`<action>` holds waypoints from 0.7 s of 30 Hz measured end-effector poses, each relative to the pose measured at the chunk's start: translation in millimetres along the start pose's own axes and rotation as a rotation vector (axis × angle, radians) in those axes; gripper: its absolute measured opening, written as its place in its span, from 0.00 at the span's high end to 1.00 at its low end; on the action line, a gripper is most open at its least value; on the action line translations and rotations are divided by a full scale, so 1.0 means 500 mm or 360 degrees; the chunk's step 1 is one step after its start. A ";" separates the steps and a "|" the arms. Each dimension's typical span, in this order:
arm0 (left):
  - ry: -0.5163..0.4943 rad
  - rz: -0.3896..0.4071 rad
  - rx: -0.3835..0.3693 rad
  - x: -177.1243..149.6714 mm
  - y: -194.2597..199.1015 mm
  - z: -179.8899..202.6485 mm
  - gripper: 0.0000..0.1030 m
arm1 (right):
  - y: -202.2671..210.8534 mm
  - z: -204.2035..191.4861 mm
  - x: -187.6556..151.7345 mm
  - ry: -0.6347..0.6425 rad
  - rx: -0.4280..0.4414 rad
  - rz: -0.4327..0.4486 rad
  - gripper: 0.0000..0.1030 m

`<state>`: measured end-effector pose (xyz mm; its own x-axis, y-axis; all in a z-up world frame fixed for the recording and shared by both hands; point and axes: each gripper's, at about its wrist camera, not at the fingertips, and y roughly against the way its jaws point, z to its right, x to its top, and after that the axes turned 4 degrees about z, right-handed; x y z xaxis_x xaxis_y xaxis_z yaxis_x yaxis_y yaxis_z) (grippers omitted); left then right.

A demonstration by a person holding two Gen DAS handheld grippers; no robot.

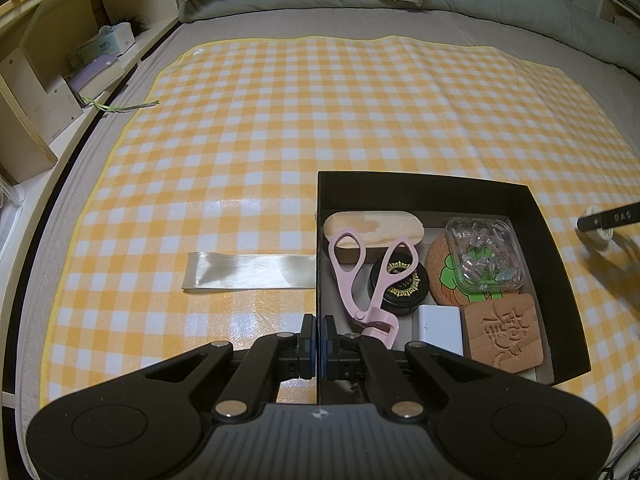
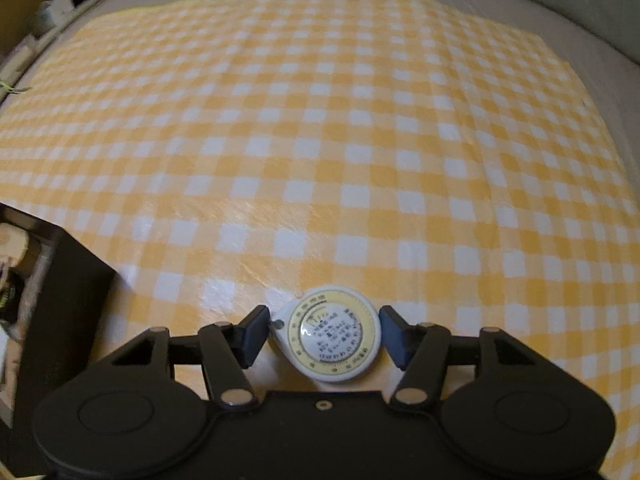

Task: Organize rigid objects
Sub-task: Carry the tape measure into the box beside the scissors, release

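Two claws showed: your left claw [image 1: 319, 334] pinched the black box [image 1: 560, 280] wall; your right claw [image 2: 323, 334] stood spread around the round tape measure [image 2: 332, 338], not touching.

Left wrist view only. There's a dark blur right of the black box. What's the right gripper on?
Observer: The right gripper is down over a round white tape measure, which sits between its fingers.
Operator: Clamped?
Observer: Not that I can see. The jaws stand close on either side, but no firm pinch shows.
Operator: Which way up, and where?
Observer: Its yellow-ringed dial faces up. It lies flat on the checked cloth, outside the black box, whose corner is at the left of the right wrist view.
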<state>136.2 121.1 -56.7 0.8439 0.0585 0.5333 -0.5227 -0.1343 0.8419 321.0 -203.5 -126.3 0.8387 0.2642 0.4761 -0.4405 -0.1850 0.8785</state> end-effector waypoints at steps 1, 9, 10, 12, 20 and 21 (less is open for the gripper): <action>0.0001 0.0000 0.0000 0.000 0.000 0.000 0.98 | 0.018 -0.012 0.005 0.0004 0.0023 0.0034 0.41; -0.0001 0.0000 0.0003 0.000 0.000 -0.001 0.98 | 0.128 -0.134 0.047 0.0028 0.0365 0.0266 0.41; -0.0002 0.0000 0.0004 0.000 0.000 -0.001 0.98 | 0.142 -0.146 0.050 0.0045 0.0411 0.0281 0.41; -0.0003 0.0000 0.0004 0.000 0.000 0.000 0.98 | 0.161 -0.181 0.054 0.0094 0.0505 0.0298 0.41; -0.0003 0.0002 0.0003 0.000 0.000 0.001 0.98 | 0.155 -0.336 0.048 0.0311 0.0690 0.0194 0.41; -0.0002 0.0001 0.0004 0.000 -0.001 0.002 0.98 | 0.146 -0.351 0.051 0.0328 0.0698 0.0177 0.41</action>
<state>136.3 120.3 -57.1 0.8437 0.0569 0.5338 -0.5230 -0.1368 0.8413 254.1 -44.3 -43.1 0.6941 0.3940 0.6025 -0.3100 -0.5917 0.7441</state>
